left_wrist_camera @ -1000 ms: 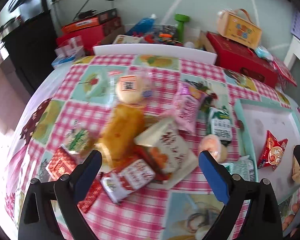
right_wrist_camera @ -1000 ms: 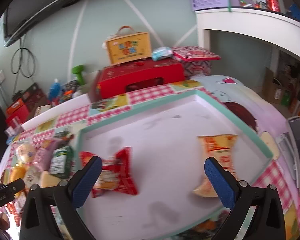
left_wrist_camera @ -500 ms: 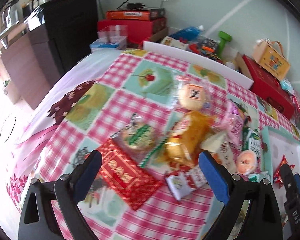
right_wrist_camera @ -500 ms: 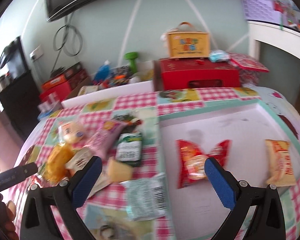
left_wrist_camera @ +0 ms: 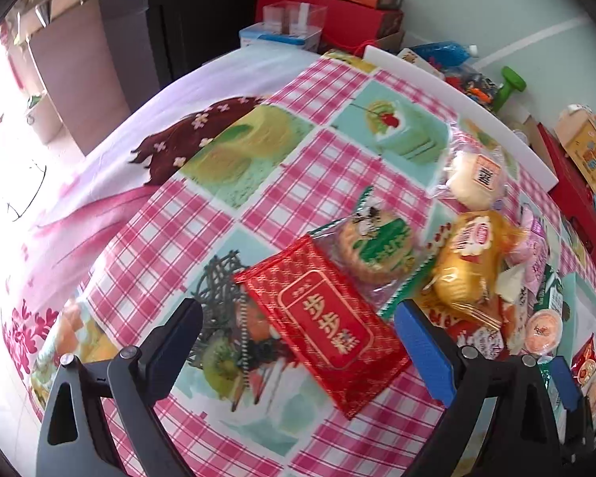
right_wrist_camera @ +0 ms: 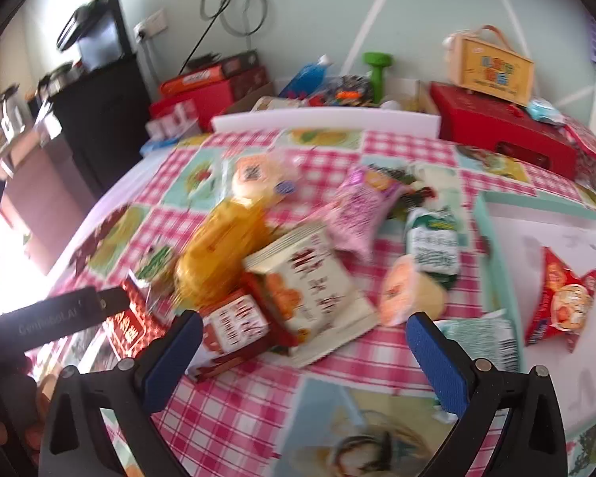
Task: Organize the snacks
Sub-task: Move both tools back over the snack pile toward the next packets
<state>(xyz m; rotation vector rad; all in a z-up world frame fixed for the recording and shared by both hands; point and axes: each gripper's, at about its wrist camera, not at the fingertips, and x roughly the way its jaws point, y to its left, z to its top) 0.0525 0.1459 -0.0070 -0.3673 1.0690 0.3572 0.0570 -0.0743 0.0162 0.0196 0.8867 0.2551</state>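
Between the left gripper's (left_wrist_camera: 300, 334) spread fingers (left_wrist_camera: 425, 344), a flat red packet (left_wrist_camera: 324, 324).

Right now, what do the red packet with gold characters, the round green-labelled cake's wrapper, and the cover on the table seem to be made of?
Red packet: probably glossy metallised plastic film; its woven-look surface glints and the edges crinkle.
Cake wrapper: clear thin plastic, since the cake shows through, with a printed green label.
Table cover: looks like smooth wipeable vinyl or oilcloth with a printed check and dessert pictures; it could also be printed fabric.

Checked tablecloth (left_wrist_camera: 202, 238), snack pile (left_wrist_camera: 437, 262), white tray (right_wrist_camera: 536, 222)
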